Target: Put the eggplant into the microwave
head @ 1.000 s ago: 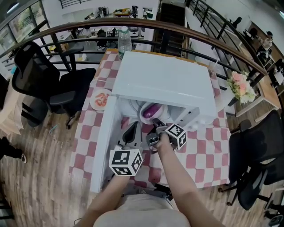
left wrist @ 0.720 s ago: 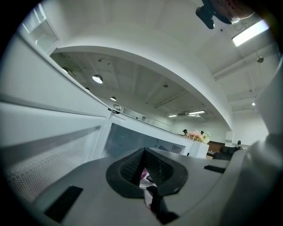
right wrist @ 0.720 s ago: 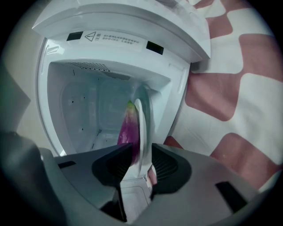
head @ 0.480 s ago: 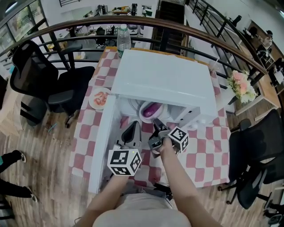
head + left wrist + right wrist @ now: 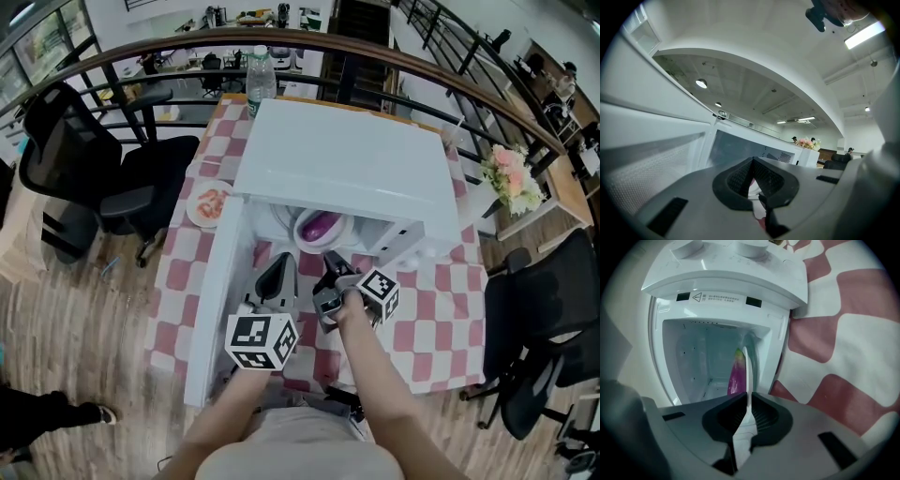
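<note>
The microwave (image 5: 347, 150) roof hides part of the plate (image 5: 309, 247) (head view).

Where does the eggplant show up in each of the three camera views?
Head view: the eggplant lies just above centre, on the white plate in the microwave opening.
Left gripper view: not in it.
Right gripper view: the eggplant is just left of centre, deep in the cavity, right above the jaws.
Shared landmark: the white microwave, seen from above in the head view and looking into its open front in the right gripper view.

Grey left gripper (image 5: 279, 264), right gripper (image 5: 331, 261), marker cubes (image 5: 264, 341)
</note>
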The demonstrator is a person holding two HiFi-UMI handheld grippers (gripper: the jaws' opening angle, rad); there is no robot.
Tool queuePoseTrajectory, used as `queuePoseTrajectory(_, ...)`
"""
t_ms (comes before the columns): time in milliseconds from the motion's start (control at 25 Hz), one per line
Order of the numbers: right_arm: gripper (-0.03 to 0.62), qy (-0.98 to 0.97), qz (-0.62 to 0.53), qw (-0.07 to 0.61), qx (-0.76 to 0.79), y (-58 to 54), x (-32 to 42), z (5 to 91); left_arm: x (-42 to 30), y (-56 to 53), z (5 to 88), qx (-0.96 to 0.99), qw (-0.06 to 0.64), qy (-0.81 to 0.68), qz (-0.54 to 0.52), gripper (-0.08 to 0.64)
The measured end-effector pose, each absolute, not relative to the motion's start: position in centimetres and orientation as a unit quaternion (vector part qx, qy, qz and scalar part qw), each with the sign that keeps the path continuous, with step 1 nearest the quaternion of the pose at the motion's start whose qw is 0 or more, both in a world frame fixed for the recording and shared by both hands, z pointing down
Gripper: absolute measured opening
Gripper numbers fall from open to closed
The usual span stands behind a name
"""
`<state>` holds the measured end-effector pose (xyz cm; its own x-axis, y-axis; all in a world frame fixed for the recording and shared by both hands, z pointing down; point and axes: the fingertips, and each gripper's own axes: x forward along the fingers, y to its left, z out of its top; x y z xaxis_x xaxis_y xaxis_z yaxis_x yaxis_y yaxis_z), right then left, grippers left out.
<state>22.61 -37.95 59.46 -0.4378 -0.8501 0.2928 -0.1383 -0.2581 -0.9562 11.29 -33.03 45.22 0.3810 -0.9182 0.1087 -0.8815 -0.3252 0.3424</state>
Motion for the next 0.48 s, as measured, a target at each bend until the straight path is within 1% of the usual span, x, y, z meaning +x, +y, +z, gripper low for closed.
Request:
queuePoseTrajectory(320,0.048,0.542,-0.648,0.263,-0.466,-39.5,22.6,59.7,11.2,-33.1,45.5,0.812,0.177,-0.555,-0.049,0.002)
queuePoseTrajectory(480,0.049,0.535,-0.647,0.237,-0.488,-40.3,22.7,60.4,11.0,-33.3,45.8,0.811,0.179,-0.556,-0.046,0.003)
